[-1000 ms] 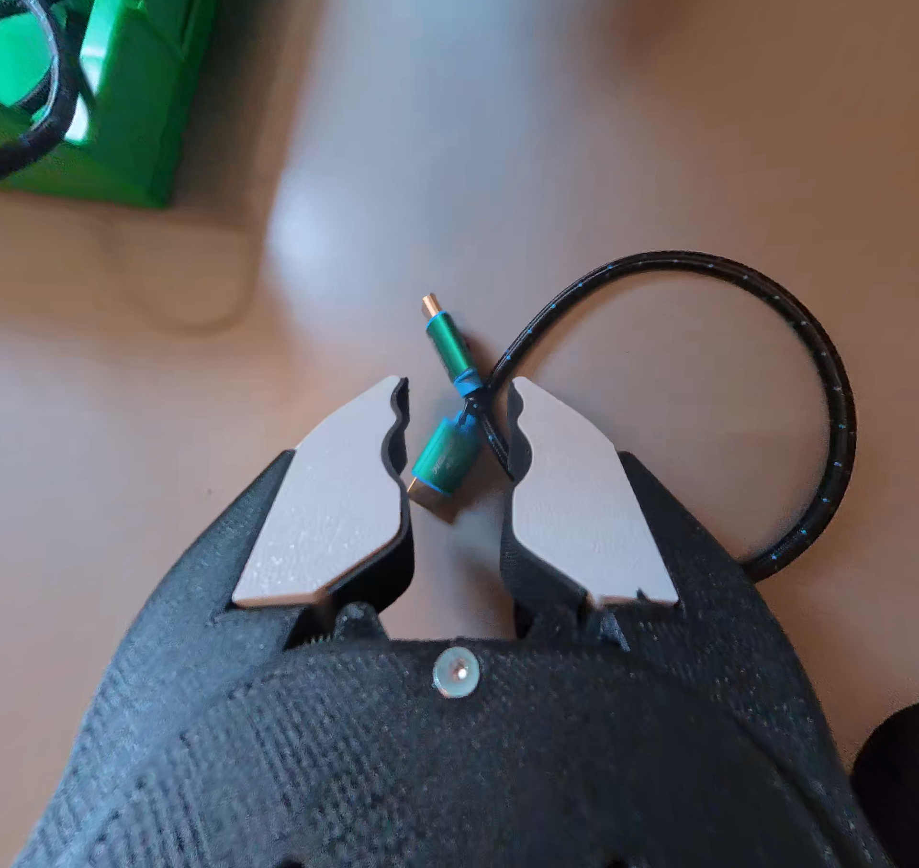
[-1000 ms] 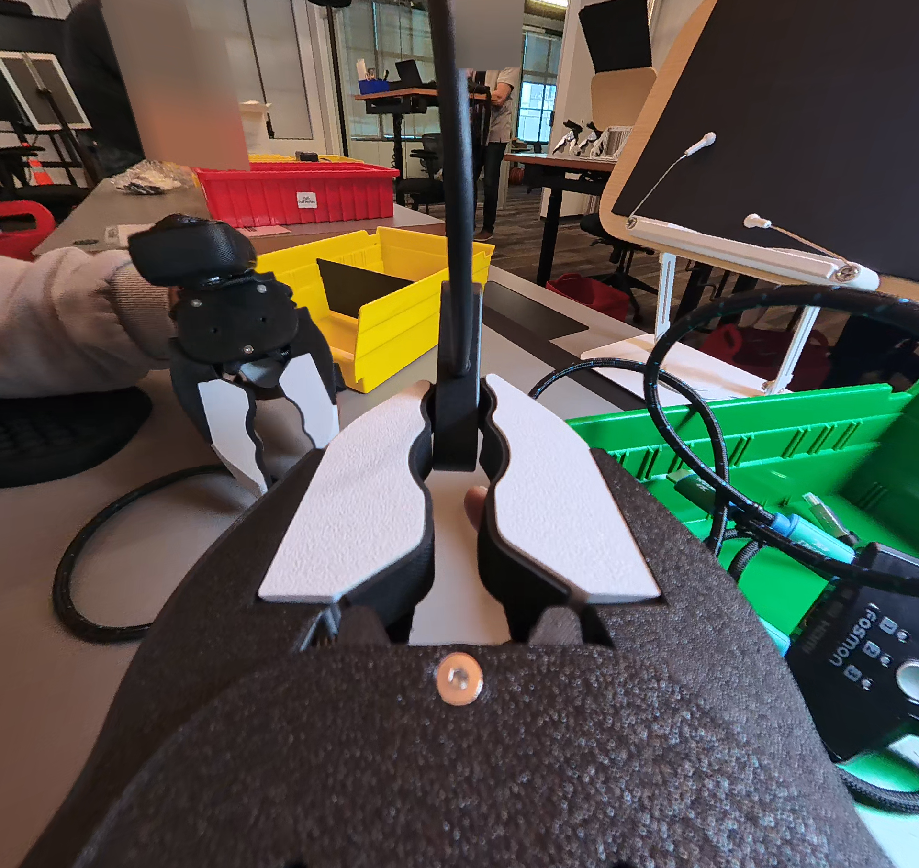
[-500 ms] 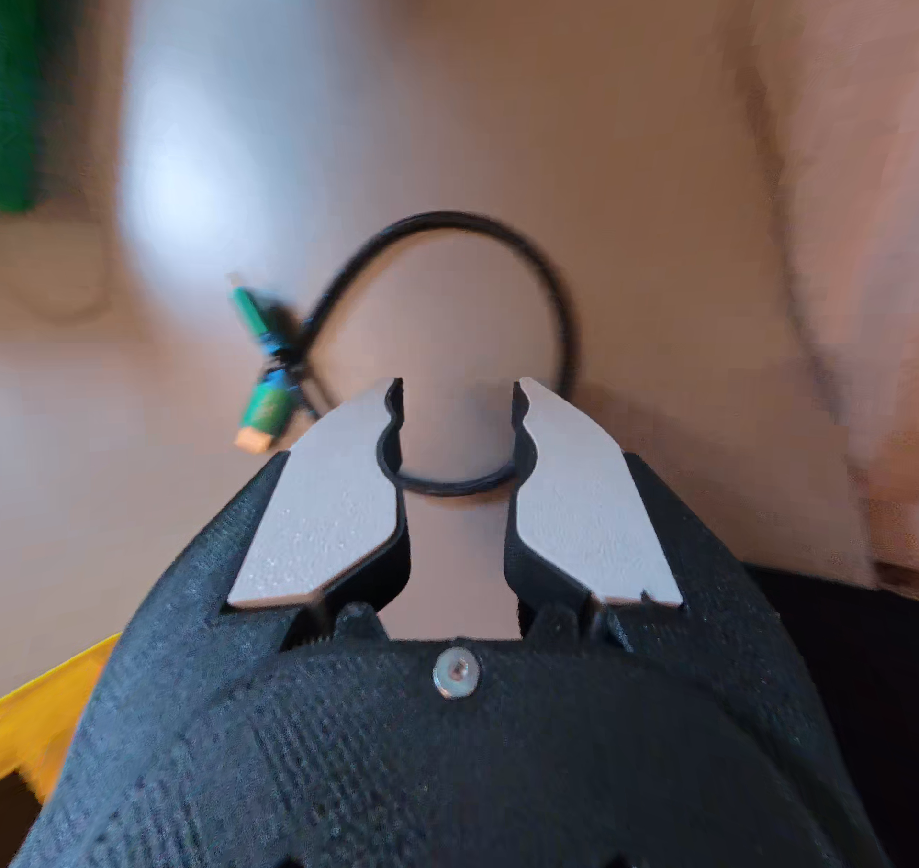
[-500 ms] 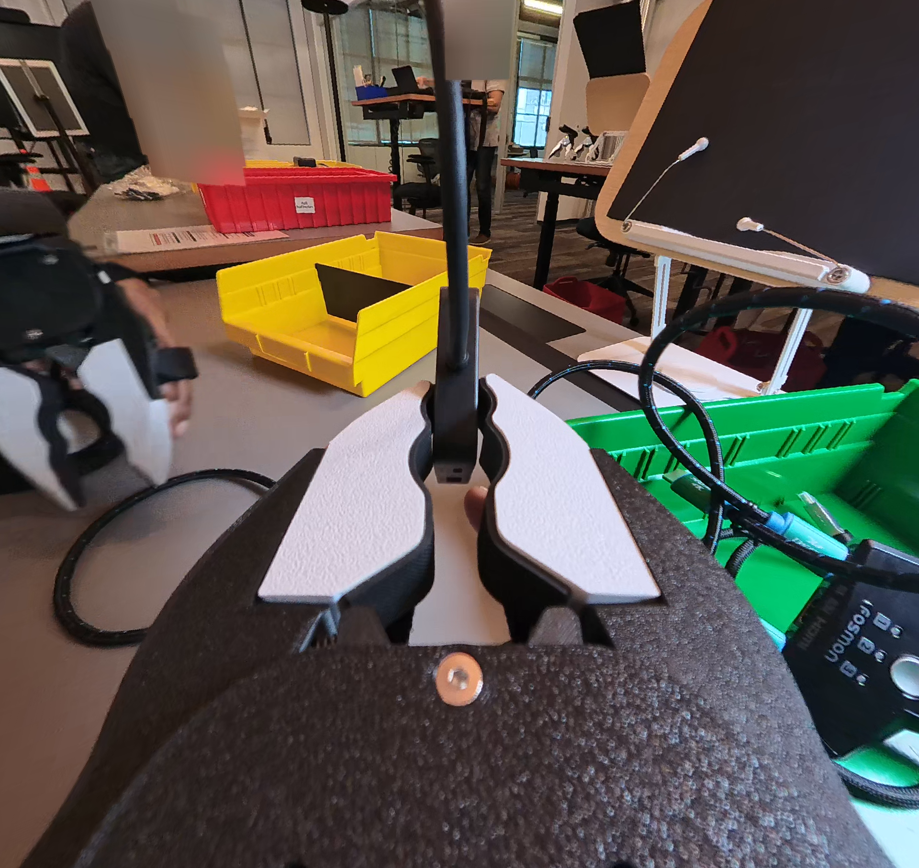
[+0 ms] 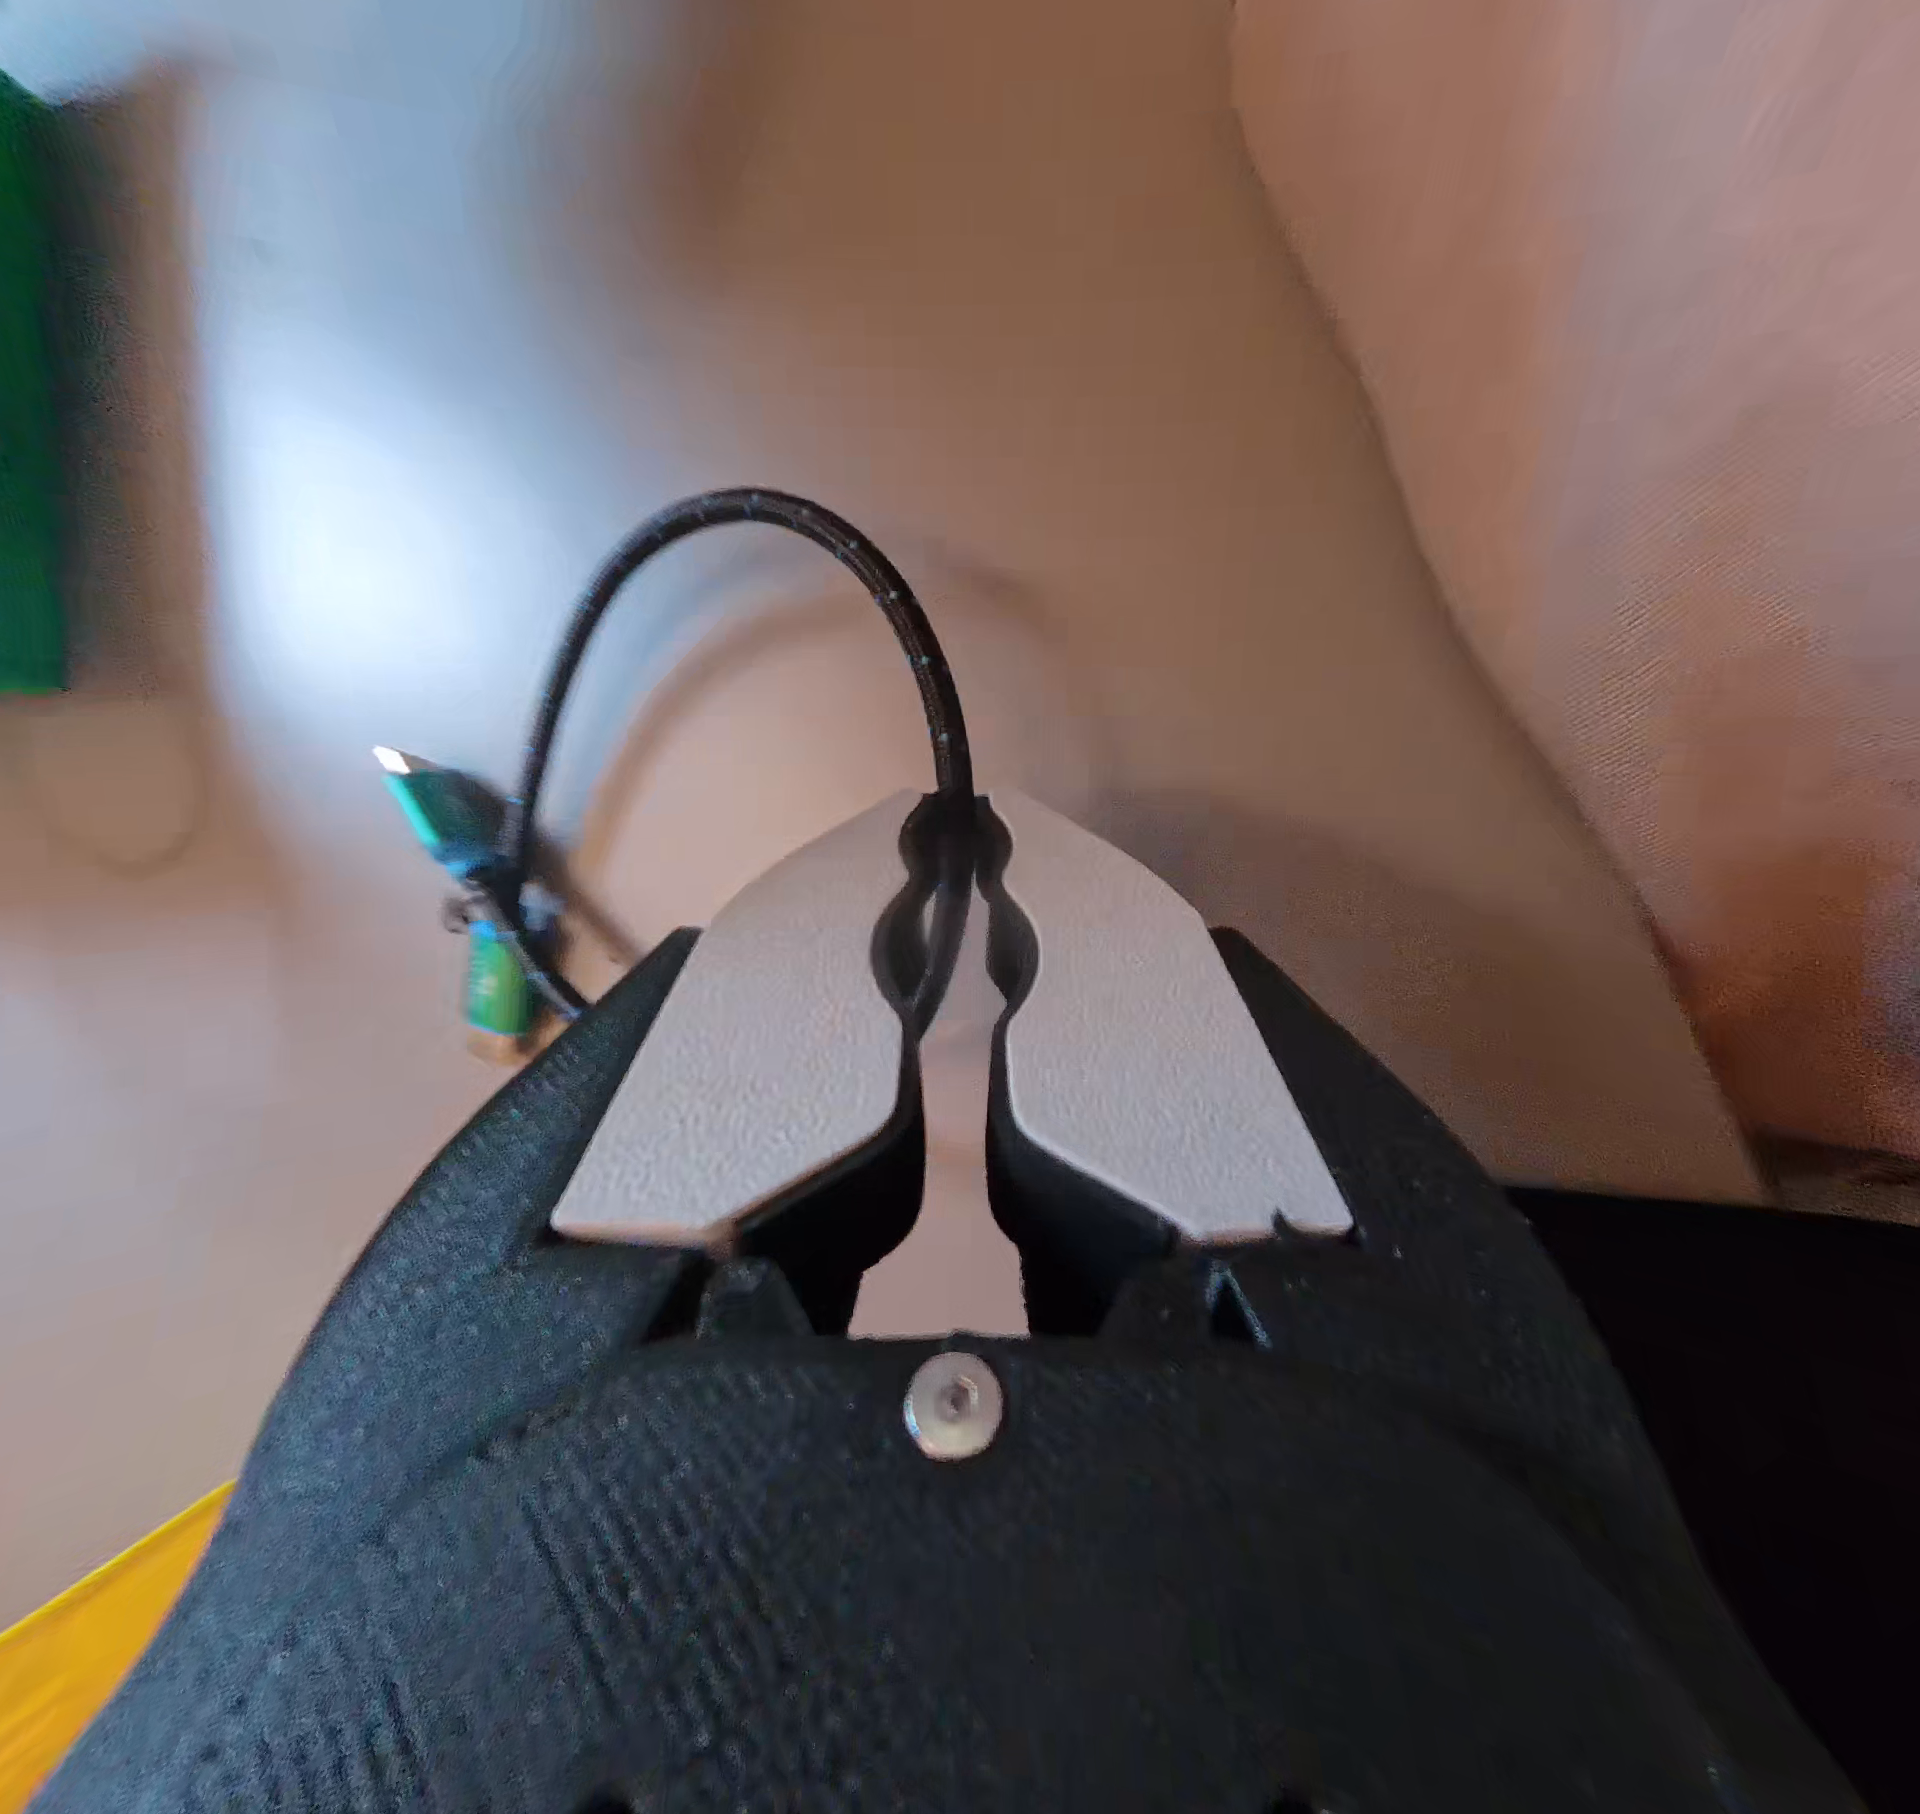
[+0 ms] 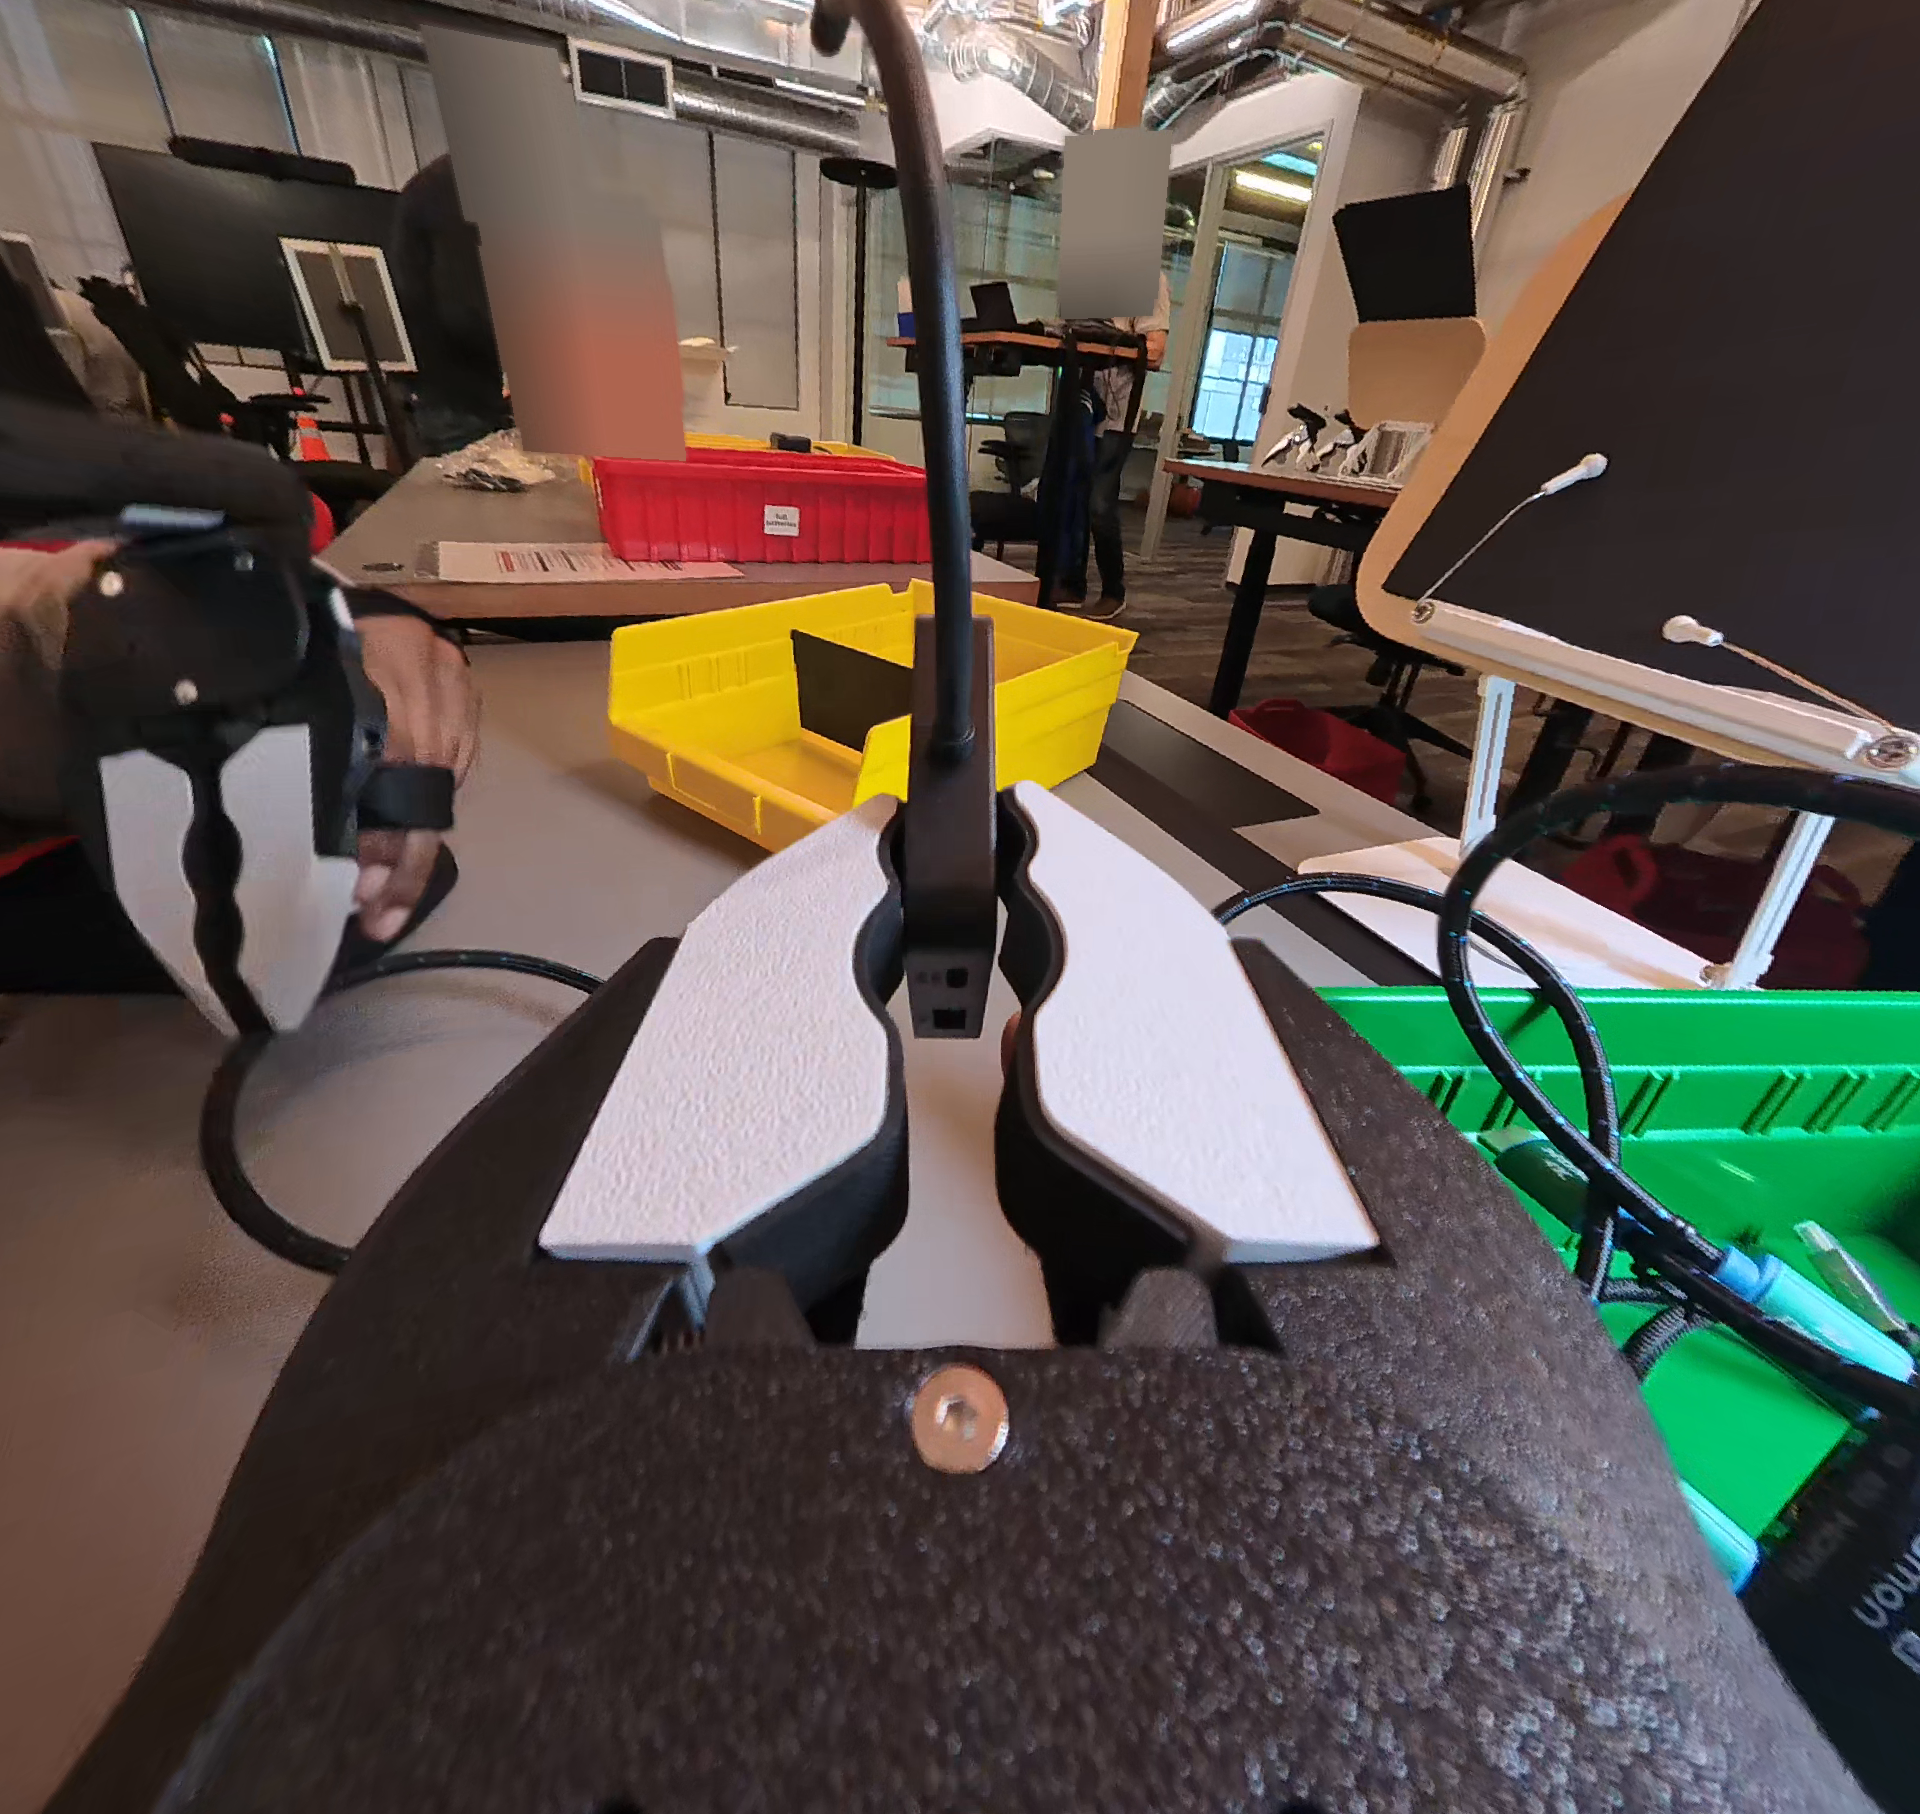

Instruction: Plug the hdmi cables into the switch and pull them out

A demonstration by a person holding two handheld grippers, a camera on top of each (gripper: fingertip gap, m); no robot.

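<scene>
My left gripper is shut on a black braided cable that arches up from its fingertips. The cable's two green plugs hang bundled to the left, near the table. In the right wrist view the left gripper points down at the table, pinching that cable's loop. My right gripper is shut on a black HDMI plug, held upright with its cable rising above. The black switch lies in the green bin at the lower right, with more cables.
A yellow bin stands on the grey table beyond my right gripper. A red bin sits on a farther table. A tilted dark board on a white stand is at the right. A person's hand holds the left gripper. My hands' fingertips stand some 25 cm from each other. Between my right fingertips and the black switch there is roughly 25 cm.
My left gripper moved off the green plugs to the cable loop and closed on the cable. My right gripper kept its hold on the black plug and tilted up a little.
</scene>
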